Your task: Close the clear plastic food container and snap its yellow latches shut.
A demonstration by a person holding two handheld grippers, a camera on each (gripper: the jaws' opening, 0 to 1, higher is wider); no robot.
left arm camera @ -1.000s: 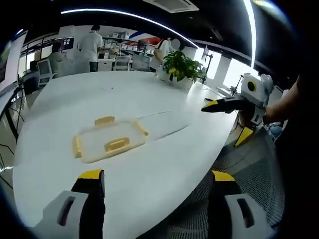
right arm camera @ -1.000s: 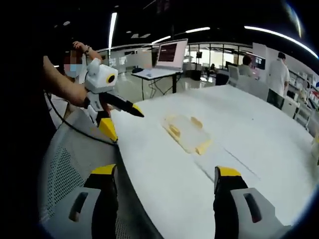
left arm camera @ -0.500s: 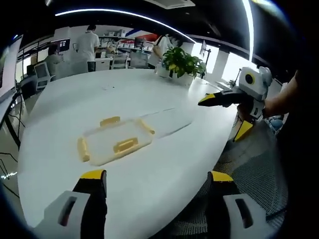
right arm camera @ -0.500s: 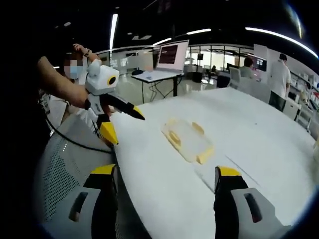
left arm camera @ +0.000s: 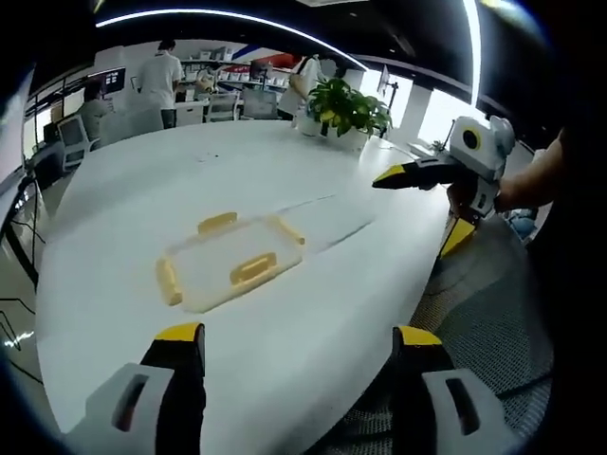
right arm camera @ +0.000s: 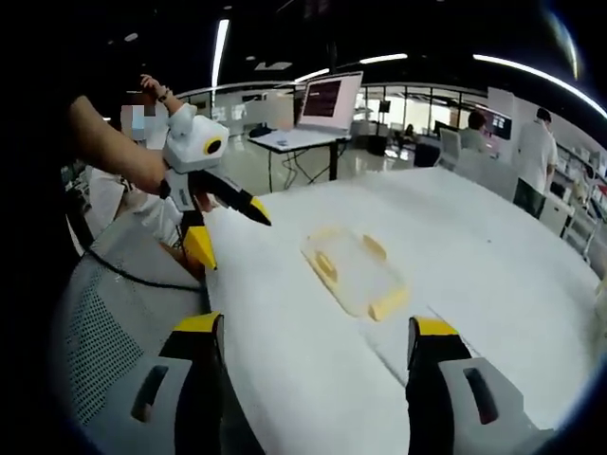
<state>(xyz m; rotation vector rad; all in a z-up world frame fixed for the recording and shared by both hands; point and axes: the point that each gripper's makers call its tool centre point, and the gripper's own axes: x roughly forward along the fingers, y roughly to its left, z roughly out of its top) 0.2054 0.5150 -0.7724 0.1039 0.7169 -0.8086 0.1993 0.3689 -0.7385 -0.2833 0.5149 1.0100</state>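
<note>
Container nearer; potted plant beyond

Clear container, yellow latches, white table.

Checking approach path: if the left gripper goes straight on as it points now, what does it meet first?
Probably the clear container with yellow latches, lying on the white table ahead of the open left gripper. Nothing stands between them, though depth is hard to judge.

Both hand-held grippers, left and right, hover with jaws apart.
</note>
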